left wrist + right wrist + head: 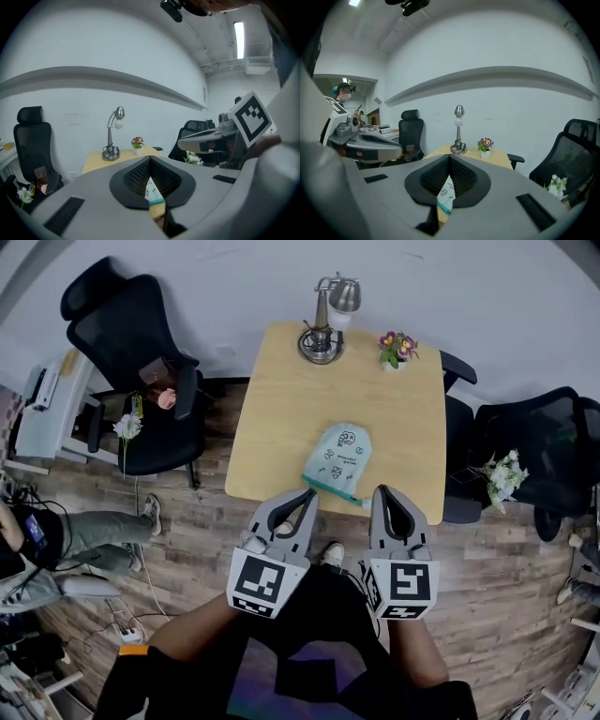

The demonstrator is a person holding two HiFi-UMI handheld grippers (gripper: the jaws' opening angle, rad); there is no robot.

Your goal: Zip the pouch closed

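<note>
A pale blue pouch (339, 456) with small cartoon prints lies flat on the wooden table (281, 399), its teal zipper edge (330, 488) toward the near side. My left gripper (310, 493) hangs just short of the table's near edge, left of the zipper edge, shut with nothing in it. My right gripper (382, 491) is beside it on the right, also shut and empty. Neither touches the pouch. In the left gripper view the pouch (152, 190) shows below the closed jaws of that gripper (150, 160). The right gripper view has the pouch (446, 192) under its closed tips (449, 157).
A metal desk lamp (328, 320) and a small flower pot (397, 350) stand at the table's far edge. Black office chairs (141, 371) flank the table on the left and on the right (534, 446). A seated person (56, 540) is at the left, on the wooden floor.
</note>
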